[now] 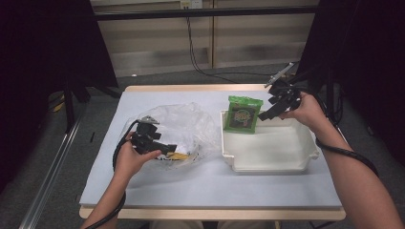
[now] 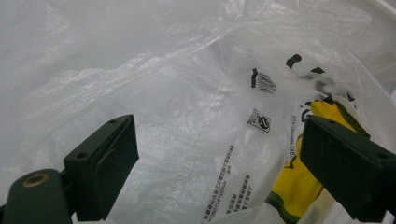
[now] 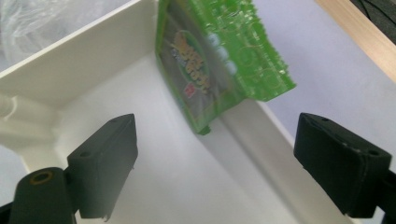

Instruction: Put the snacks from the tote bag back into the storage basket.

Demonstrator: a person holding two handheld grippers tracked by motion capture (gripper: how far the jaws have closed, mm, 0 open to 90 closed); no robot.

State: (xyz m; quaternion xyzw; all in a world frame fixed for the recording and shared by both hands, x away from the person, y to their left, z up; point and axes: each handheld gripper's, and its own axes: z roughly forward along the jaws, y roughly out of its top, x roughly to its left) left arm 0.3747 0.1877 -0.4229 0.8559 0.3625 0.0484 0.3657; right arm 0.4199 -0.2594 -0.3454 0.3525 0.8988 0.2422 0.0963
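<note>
A green snack packet leans upright against the far wall of a white plastic tray, at its far left corner. My right gripper hangs just right of the packet, above the tray's far edge. It is open and its jaws are empty. To the left lies a clear plastic bag with a yellow packet inside. My left gripper is at the bag's near side, jaws wide apart and pointing into the film, pressing on nothing.
The table has a pale blue cover with a wooden rim. The tray takes up the right middle and the bag the left middle. Black stands and cables are beyond the far edge. A cable trails from each gripper along the forearms.
</note>
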